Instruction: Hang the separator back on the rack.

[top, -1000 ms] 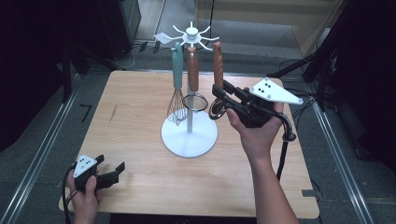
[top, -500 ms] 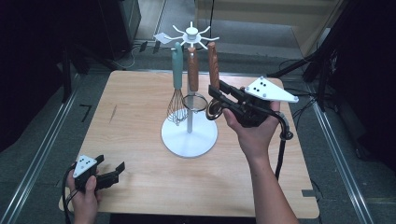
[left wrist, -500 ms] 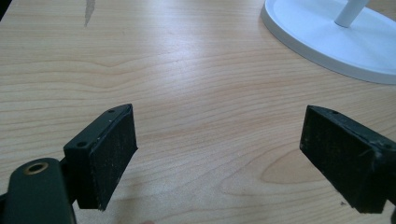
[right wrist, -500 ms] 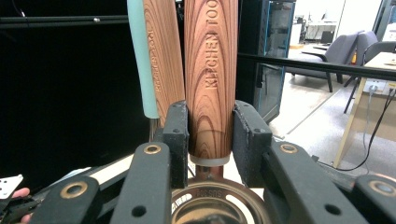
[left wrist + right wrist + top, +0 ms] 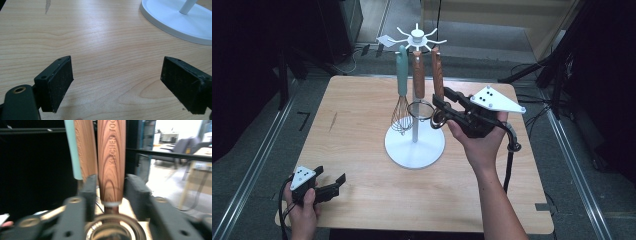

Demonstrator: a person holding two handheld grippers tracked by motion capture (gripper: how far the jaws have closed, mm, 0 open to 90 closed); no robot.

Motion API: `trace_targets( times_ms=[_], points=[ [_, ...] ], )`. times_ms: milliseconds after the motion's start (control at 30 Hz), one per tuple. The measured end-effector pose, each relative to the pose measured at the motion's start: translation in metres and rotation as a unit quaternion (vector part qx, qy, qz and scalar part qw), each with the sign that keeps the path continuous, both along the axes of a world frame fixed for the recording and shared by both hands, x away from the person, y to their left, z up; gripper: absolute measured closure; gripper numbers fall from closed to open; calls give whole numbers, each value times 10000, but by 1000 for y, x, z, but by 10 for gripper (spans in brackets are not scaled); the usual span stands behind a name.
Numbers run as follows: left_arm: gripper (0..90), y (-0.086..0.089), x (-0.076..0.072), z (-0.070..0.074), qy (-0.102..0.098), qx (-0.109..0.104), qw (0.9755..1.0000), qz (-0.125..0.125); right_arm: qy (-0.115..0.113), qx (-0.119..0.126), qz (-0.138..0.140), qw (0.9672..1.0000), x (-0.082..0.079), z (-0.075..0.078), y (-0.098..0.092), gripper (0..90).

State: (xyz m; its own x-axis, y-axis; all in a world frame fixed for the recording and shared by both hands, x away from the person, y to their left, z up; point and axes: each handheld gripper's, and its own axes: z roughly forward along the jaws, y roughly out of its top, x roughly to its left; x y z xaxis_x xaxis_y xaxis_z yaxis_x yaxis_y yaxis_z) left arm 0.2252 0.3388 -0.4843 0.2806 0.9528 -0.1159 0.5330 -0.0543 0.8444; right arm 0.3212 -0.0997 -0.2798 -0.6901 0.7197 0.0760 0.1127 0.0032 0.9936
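The wooden table (image 5: 362,125) carries a white utensil stand (image 5: 415,145) near its middle, its round base on the board and its pole rising to a spoked top (image 5: 417,36). Three utensils hang from the spokes: a whisk with a pale green handle (image 5: 402,80) on the left, a wood-handled strainer (image 5: 418,82) in the middle, and a third wood-handled utensil (image 5: 438,75) on the right.

The right gripper (image 5: 443,106) is held level above the table, just right of the stand, pointing at that third utensil. In the right gripper view its wooden handle (image 5: 111,162) hangs upright between the two jaws, with a narrow gap on each side, so the pads do not press on it; the metal ring (image 5: 115,230) at its lower end sits low between the jaws. The jaws have just been opening, with the handle between them.

The left gripper (image 5: 336,182) rests at the table's near left corner, well apart from the stand, jaws standing wide apart with only bare wood between them (image 5: 117,82).

Against a second ago, the third utensil was tilted to the right in the right gripper's hold; now it hangs straight down from its spoke, closer to the strainer. The left gripper lies where it did.
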Motion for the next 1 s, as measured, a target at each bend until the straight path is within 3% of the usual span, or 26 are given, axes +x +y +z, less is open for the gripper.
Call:
trace_targets(
  times_ms=[200,300,567,1000],
  points=[
    [113,0,0,0,4,22,10000,6,86,-110,-377,9992,-6,-14,-6,377],
    [114,0,0,0,6,35,10000,-4,208,-300,-607,9975,-9,-26,-9,331],
    [114,-1,0,0,5,40,10000,3,531,-295,-747,9954,-19,-63,-25,219],
    [113,-2,-1,0,-33,97,9999,-50,1011,-470,-1007,9887,-40,-122,-60,185]
  ],
)
